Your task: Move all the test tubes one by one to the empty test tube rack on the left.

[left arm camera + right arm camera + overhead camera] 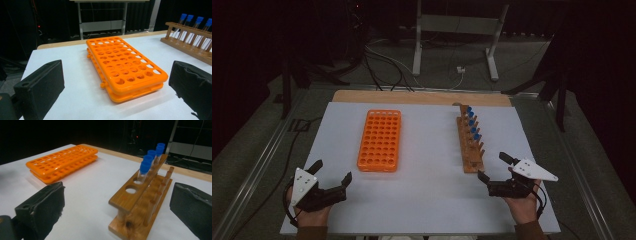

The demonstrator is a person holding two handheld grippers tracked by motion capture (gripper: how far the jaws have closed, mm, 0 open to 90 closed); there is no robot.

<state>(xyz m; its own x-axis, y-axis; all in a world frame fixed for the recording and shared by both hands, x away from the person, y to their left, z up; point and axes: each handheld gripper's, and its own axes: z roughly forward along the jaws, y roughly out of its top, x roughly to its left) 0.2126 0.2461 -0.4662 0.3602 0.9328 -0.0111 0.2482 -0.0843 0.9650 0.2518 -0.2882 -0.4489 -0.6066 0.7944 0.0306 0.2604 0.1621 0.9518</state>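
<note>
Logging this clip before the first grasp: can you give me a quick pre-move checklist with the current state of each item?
1. Left gripper open, nothing between jaws: ok.
2. Right gripper open, nothing between jaws: ok.
3. Four blue-capped tubes standing in the wooden rack: ok.
4. Orange rack lying flat, holes free: ok.
5. Near hole of wooden rack free: ok.
6. Tubes' contents: cannot tell.

A bare strip of table (427, 145) runs between the orange rack (380, 140) and the wooden rack (471, 145), whose capped tubes (472, 122) stand up beside it
</note>
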